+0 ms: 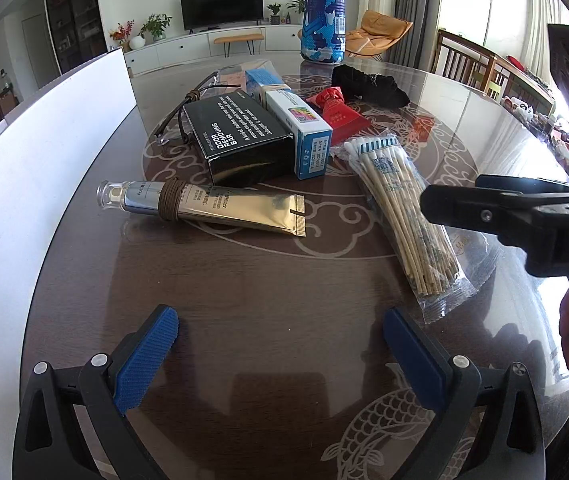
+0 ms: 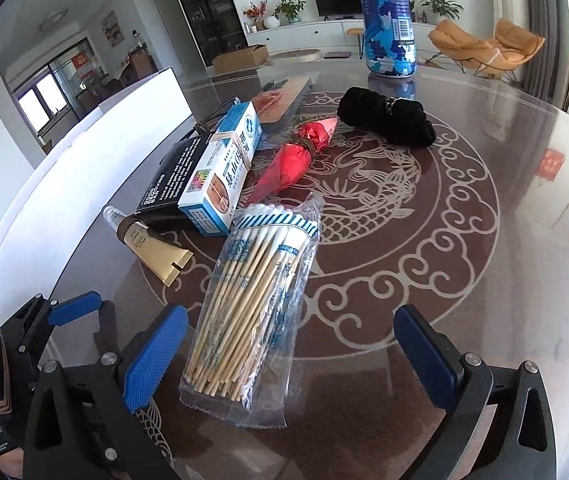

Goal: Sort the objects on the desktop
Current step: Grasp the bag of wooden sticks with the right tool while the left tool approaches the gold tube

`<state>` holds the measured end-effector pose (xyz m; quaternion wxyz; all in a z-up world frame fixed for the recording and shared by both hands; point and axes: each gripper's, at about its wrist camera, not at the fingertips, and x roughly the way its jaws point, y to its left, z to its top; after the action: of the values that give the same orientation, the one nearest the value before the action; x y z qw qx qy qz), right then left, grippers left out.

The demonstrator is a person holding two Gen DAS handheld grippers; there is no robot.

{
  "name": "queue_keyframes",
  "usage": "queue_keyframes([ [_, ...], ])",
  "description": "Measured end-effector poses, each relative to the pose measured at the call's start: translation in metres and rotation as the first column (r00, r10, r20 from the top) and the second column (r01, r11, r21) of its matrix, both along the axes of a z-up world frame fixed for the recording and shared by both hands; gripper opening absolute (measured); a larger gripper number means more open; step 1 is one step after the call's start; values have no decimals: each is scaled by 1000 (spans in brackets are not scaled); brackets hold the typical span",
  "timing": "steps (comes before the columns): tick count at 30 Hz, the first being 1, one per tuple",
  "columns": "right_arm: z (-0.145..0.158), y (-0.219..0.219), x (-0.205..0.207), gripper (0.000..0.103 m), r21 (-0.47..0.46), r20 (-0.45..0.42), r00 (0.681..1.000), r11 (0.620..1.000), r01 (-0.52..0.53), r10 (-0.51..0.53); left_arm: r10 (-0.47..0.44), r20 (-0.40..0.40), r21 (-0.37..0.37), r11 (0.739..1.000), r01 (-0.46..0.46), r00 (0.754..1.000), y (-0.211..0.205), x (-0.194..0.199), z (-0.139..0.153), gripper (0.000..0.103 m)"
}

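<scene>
Along the left edge of the table (image 1: 244, 340) stands a white board (image 1: 24, 184), likely marking off where sorted things go, though that is a guess. Just right of it the left tongs (image 1: 280, 344) hang over bare table near the front edge, blue pads apart and holding nothing. Beyond them a gold tube (image 1: 212, 208) lies on its side. Behind it a black box (image 1: 240, 136) and a white-and-blue carton (image 1: 298, 132) sit pressed side by side, with a red packet (image 1: 338, 114) just to their right, and a black cloth bundle (image 1: 368, 84) farther back. Near the far edge stands a tall blue patterned bottle (image 1: 324, 12).

Right of centre lies a clear bag of cotton swabs (image 2: 256, 304), its near end between the pads of the right tongs (image 2: 290, 356). These are wide apart, gripping nothing, lined up on the bag as if to take it next. Everything is bunched mid-table, so the sorting seems barely begun.
</scene>
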<state>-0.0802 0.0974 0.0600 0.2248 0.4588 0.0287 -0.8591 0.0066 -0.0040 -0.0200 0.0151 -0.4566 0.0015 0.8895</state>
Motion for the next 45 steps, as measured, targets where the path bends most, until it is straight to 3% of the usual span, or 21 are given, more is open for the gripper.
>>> queue_keyframes([
  [9,-20,-34,-28,103,206,-25,999,978,-27,33,0,0,1,1000,0,1000,0,0,0,103],
  [20,-18,35,-30,103,181,-82,988,972,148,-135,21,0,7,1000,-21,1000,-3,1,1,103],
  [23,-17,50,-32,103,176,-81,979,965,196,-185,86,-7,81,993,-85,996,-19,1,6,103],
  [28,-18,53,-35,103,182,-84,976,960,213,-201,214,38,231,949,-217,976,-46,-22,14,103],
  [32,-18,53,-35,103,182,-84,976,960,213,-201,300,28,191,935,-299,954,-51,-53,18,103],
  [37,-18,53,-35,103,182,-84,976,960,213,-200,387,43,195,901,-387,921,-59,-78,9,103],
  [40,-18,53,-35,103,182,-84,976,960,213,-200,388,46,151,908,-390,921,-57,-93,6,103],
  [44,-19,54,-36,103,183,-84,976,960,213,-200,360,63,-8,933,-360,931,-51,-103,-1,103],
  [45,-18,54,-36,103,182,-84,976,960,213,-200,350,62,-2,936,-351,935,-54,-100,-1,103],
])
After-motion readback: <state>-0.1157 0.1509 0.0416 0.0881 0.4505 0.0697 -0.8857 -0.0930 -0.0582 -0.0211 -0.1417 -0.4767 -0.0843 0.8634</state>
